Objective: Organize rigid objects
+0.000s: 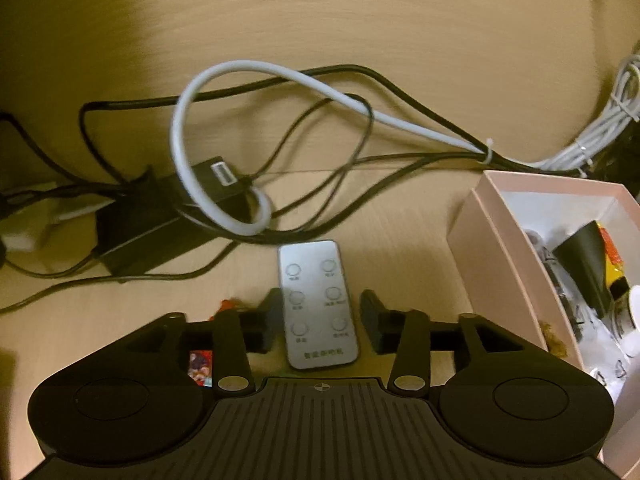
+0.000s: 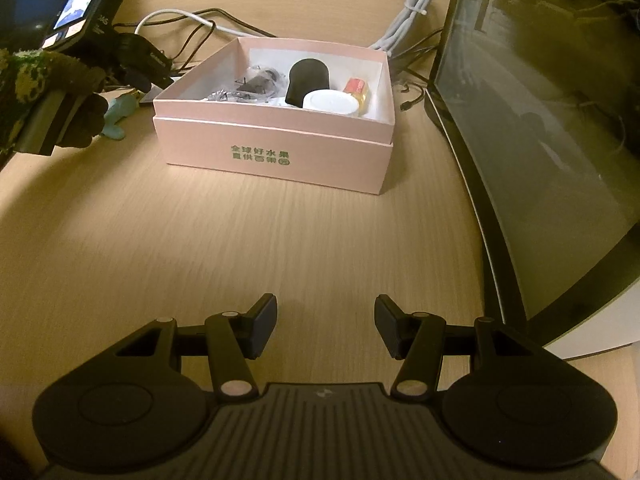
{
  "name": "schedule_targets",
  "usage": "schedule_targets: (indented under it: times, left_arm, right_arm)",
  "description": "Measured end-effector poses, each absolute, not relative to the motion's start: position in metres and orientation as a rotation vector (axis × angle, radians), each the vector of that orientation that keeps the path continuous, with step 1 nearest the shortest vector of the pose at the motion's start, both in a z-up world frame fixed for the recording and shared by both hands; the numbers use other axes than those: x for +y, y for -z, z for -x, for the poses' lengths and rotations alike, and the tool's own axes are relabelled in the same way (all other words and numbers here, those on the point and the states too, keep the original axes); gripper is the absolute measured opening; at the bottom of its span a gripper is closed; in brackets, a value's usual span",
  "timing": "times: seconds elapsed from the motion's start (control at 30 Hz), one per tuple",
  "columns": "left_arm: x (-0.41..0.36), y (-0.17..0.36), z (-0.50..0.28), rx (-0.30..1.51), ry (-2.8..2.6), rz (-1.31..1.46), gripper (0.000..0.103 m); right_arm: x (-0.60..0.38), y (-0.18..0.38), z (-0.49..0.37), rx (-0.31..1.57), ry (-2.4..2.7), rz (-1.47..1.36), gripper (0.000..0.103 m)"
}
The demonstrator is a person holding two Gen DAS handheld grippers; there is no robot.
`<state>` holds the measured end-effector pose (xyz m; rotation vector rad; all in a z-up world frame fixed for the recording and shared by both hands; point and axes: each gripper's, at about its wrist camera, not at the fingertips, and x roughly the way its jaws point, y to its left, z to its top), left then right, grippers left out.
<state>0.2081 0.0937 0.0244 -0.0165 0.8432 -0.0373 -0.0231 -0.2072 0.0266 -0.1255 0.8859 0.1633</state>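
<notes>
Left wrist view: my left gripper [image 1: 318,322] stands open around a grey remote [image 1: 316,304] lying on the table [image 1: 400,40], pads apart from it. Right wrist view: my right gripper [image 2: 326,326] hangs open and empty before the pink box [image 2: 276,152].

Grey six-button remote [image 1: 316,306] lies flat on the desk, left of the open pink box [image 1: 492,256].

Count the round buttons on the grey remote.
6 on the remote, in two columns of three: top, middle and bottom at left, the same at right. None looks hidden; it lies between the left gripper's open jaws.
</notes>
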Motion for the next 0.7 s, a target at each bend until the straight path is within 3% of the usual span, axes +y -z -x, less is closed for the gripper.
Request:
schedule_targets:
  times: [0.17,0.4,0.57,0.6,0.67,0.7]
  left_arm:
    - [0.1,-0.025,-0.212,0.845,0.046,0.078,0.053]
    - [0.074,-0.019,-0.214,0.829,0.003,-0.112,0.054]
    - [0.08,-0.018,-0.22,0.834,-0.036,-0.073,0.055]
    - [0.081,-0.018,-0.22,0.841,-0.038,-0.064,0.054]
    - [0.086,-0.021,-0.218,0.859,-0.014,-0.009,0.04]
    - [0.087,-0.022,-0.217,0.863,-0.007,0.01,0.024]
  right_arm:
    - [-0.211,-0.027,0.024,0.88,-0.162,0.119,0.054]
    - [-0.211,-0.023,0.027,0.901,-0.165,0.12,0.054]
    - [-0.213,-0.025,0.031,0.893,-0.164,0.128,0.054]
    - [-0.213,-0.025,0.032,0.892,-0.162,0.127,0.054]
    - [-0.216,-0.026,0.034,0.892,-0.155,0.122,0.054]
    - [-0.218,-0.026,0.035,0.891,-0.151,0.12,0.054]
